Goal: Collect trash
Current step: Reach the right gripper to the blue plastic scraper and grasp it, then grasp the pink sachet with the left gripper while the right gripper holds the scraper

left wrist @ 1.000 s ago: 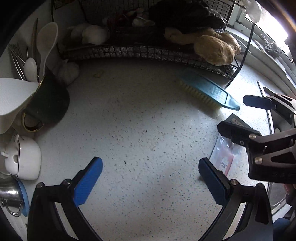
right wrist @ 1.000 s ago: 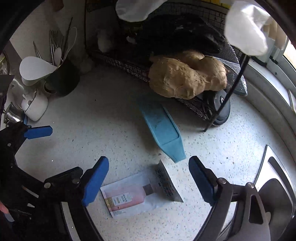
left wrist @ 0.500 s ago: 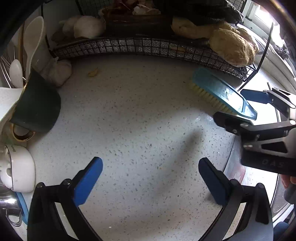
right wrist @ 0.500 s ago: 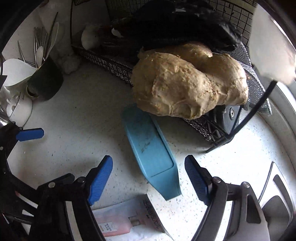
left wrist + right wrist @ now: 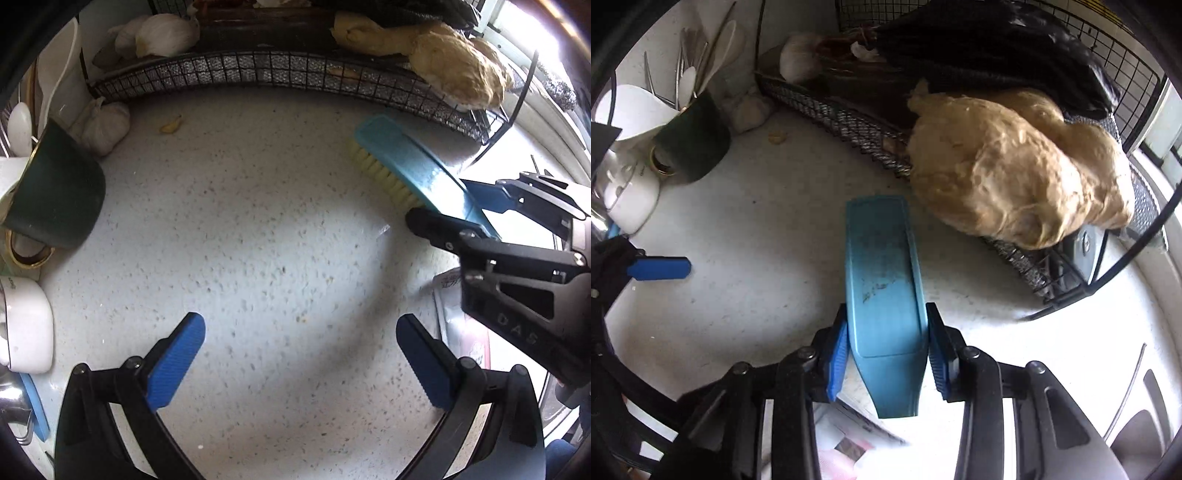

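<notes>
The brush [image 5: 882,295] lies on the counter [image 5: 757,240] before the wire rack [image 5: 849,125]; a packet [image 5: 849,439] lies under its handle end.

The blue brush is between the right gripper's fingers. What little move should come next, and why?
Probably finish the squeeze, then lift the blue scrub brush a little. The right gripper is closing, with its pads at both sides of the brush's handle. The handle end lies over the pink sachet wrapper, likely the trash, so the brush should move first. The left gripper is open and empty.
</notes>
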Tool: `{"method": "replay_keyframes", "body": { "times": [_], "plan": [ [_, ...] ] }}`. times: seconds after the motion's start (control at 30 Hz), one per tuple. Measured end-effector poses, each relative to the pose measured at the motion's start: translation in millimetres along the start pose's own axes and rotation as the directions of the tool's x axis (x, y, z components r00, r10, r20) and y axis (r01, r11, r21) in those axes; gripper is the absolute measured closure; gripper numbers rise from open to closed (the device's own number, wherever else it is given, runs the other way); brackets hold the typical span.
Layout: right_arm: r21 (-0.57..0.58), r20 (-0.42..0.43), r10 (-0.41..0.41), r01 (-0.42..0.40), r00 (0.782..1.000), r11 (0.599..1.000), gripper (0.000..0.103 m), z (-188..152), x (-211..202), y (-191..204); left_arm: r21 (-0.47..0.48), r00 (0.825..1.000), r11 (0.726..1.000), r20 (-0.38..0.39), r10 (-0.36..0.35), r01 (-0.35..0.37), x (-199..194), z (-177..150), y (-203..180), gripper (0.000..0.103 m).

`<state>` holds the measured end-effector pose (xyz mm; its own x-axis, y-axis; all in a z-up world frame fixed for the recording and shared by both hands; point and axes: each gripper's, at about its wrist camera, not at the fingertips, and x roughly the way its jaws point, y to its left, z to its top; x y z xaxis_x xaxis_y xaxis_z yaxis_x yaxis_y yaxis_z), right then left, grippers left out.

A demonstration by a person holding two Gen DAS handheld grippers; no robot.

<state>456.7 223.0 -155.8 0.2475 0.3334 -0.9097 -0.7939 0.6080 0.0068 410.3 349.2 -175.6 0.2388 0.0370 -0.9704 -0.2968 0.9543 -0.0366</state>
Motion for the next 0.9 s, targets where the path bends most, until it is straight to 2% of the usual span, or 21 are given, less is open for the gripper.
{"method": "replay_keyframes", "body": {
  "times": [0.17, 0.27, 0.37, 0.5, 0.73, 0.87, 0.9],
  "plan": [
    [0.003, -0.019, 0.027, -0.027, 0.999, 1.000, 0.068, -13.9, -10.3, 11.1, 0.022, 1.000, 1.000, -0.006, -0.004, 0.004, -6.8, -17.4, -0.8, 0.000],
    [0.024, 0.002, 0.022, -0.022, 1.000, 0.999, 0.068, -24.0, -30.2, 16.1, 0.040, 1.000, 0.999, 0.003, -0.027, 0.027, -19.8, -26.1, -5.0, 0.000],
    [0.085, 0.023, 0.028, -0.030, 0.999, 0.996, 0.068, -28.5, -50.6, 10.0, 0.074, 0.998, 0.996, 0.036, -0.060, 0.057, -38.8, -30.0, -14.9, 0.000],
    [0.175, 0.062, -0.005, -0.005, 0.998, 0.985, 0.068, -36.6, -75.8, -7.9, 0.130, 0.992, 0.987, 0.066, -0.106, 0.097, -57.2, -34.6, -30.1, 0.000],
    [0.315, 0.093, -0.094, 0.060, 0.991, 0.947, 0.068, -69.2, -122.4, -32.3, 0.292, 0.987, 0.951, 0.091, -0.129, 0.097, -65.0, -28.4, -74.7, 0.000],
    [0.394, 0.053, -0.111, 0.082, 0.992, 0.916, 0.068, -90.6, -119.6, -48.0, 0.359, 0.989, 0.927, 0.055, -0.140, 0.111, -54.5, -10.8, -110.2, 0.000],
    [0.408, 0.043, -0.111, 0.084, 0.993, 0.909, 0.068, -97.8, -109.0, -65.5, 0.368, 0.987, 0.922, 0.046, -0.152, 0.125, -50.9, -6.1, -115.4, 0.000]
  ]
}}
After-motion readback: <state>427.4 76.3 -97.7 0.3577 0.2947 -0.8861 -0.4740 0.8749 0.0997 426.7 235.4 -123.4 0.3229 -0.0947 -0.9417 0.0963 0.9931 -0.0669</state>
